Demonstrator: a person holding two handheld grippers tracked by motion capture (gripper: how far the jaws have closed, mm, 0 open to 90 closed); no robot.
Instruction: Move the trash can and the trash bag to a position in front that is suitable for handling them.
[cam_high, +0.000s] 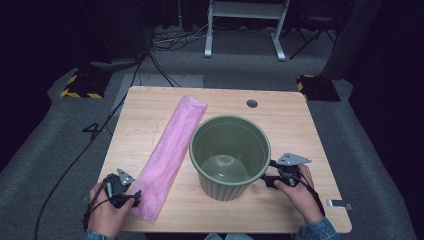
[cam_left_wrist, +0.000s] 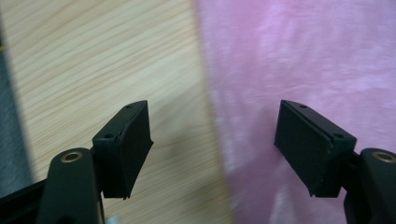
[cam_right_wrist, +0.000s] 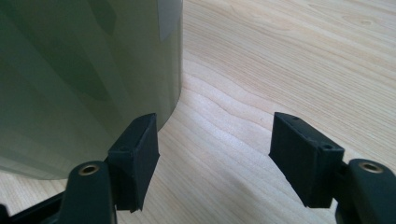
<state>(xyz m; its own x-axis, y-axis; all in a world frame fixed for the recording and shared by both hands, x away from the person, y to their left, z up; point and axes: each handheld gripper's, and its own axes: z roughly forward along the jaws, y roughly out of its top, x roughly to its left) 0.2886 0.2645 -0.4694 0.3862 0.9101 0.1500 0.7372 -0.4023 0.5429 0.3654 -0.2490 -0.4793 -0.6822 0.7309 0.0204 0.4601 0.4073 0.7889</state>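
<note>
- The left claw (cam_left_wrist: 215, 144) stands with its jaws wide apart, low over the near end of the pink towel (cam_left_wrist: 299, 70); one jaw hangs above bare wood, the other above the cloth, so the towel's long edge runs up between them.
- From the high view, that left claw (cam_high: 131, 199) sits at the bench's near left corner, just at the towel's (cam_high: 170, 152) near end; whether a jaw touches the cloth I cannot tell.
- The towel lies flat as a long strip, slanting from the near left toward the far middle of the bench (cam_high: 295, 125).
- The right claw (cam_right_wrist: 215, 161) is also spread open, nothing between its jaws but wood; its left jaw is just beside the foot of the green pot (cam_right_wrist: 79, 79).
- From above, the right claw (cam_high: 267, 180) points at the pot's (cam_high: 230, 155) right flank, close under the rim.
- The pot stands upright in the middle, right beside the towel's long edge, its mouth open.
- Open wood lies to the right of the pot and along the far edge, where a small round grommet (cam_high: 252, 103) sits.
- The near edge of the bench is close behind both hands.
</note>
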